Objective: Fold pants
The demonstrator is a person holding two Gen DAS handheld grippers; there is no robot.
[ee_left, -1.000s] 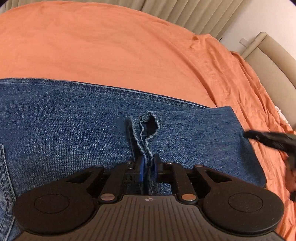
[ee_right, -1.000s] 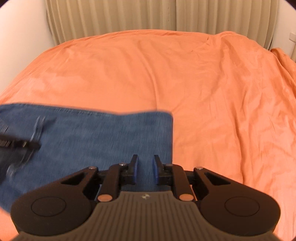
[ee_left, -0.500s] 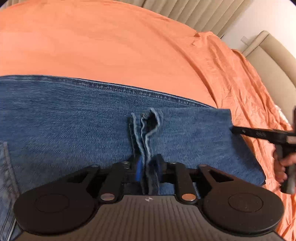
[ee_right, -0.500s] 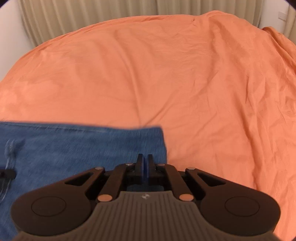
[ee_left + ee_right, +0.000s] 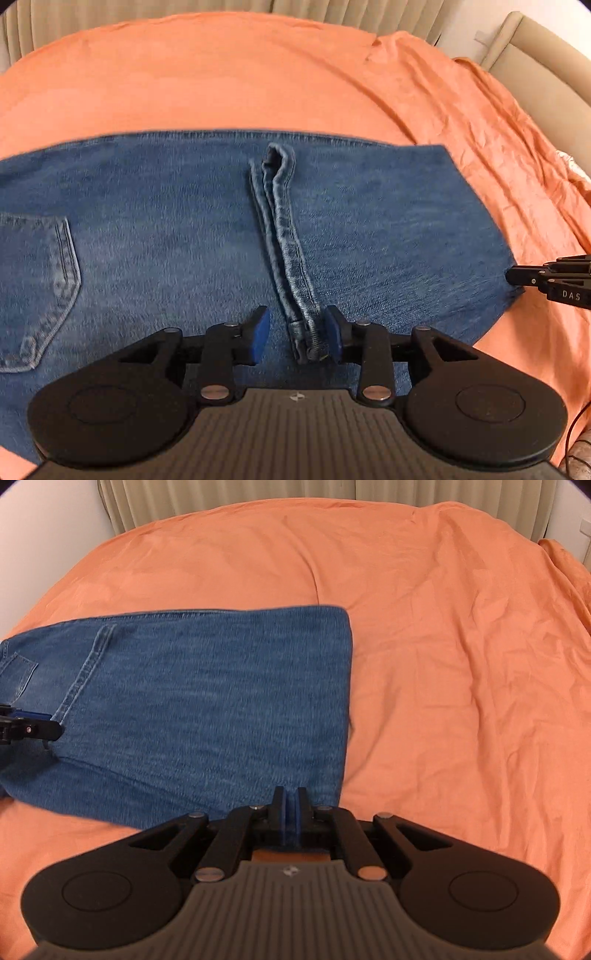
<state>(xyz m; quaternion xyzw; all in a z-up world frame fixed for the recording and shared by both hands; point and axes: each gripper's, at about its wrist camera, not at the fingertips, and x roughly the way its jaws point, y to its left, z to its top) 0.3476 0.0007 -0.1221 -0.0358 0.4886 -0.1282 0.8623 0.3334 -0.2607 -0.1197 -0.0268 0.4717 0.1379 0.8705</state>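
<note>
Pants (image 5: pixel 184 240): blue denim, folded, lying flat on an orange bedsheet (image 5: pixel 221 74). Back pocket (image 5: pixel 37 280) to the left of the left claw (image 5: pixel 295 336). Stacked leg hems (image 5: pixel 284 240) form a narrow band running away from that claw, the band's near end between its blue pads (image 5: pixel 258 332). Left claw: jaws opening, the left pad clear of the denim, the right pad just beside the hem; whether it touches cannot be told. Right claw (image 5: pixel 291 812): jaws closed with pads together at the pants' near right corner; whether cloth is pinched cannot be told. Beige curtain (image 5: pixel 258 494) beyond the bed.
</note>
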